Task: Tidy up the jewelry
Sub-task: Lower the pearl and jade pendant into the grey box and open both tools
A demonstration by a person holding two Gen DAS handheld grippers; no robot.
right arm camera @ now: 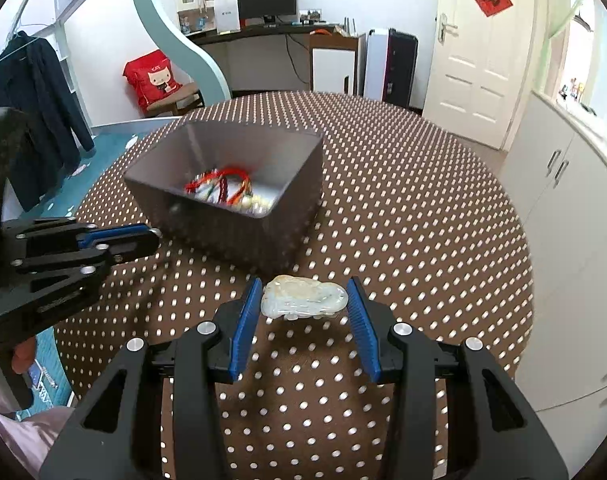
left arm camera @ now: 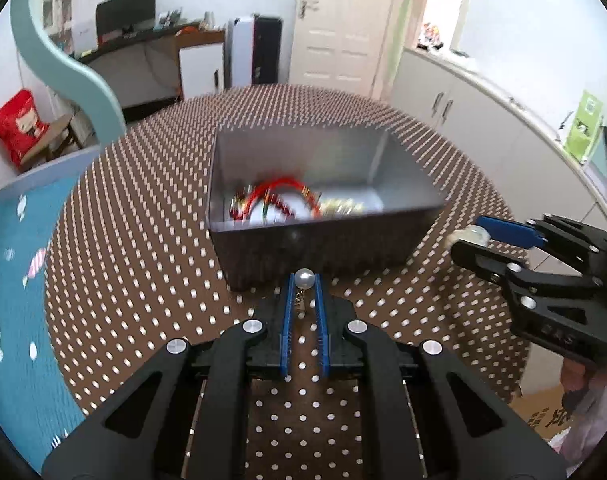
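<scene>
2 tongs are working near the grey box (left arm camera: 327, 240): my left tongs (left arm camera: 304, 280) are pinching a pearl earring (left arm camera: 304, 279), my right tongs (right arm camera: 305, 296) are clamping a pale jade pendant (right arm camera: 303, 296), its long axis crosswise between the pads, above the worktop (right arm camera: 423, 240).

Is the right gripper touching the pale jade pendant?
Touching: the right wrist view shows the right gripper with both blue pads pressed against the jade pendant's ends.

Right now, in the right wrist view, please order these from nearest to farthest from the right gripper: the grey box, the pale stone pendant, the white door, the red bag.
1. Pale stone pendant: between the right gripper fingers.
2. Grey box: just beyond, on the dotted table.
3. Red bag: far left, on a chair.
4. White door: far right. Items three and four are too close to call.
</scene>
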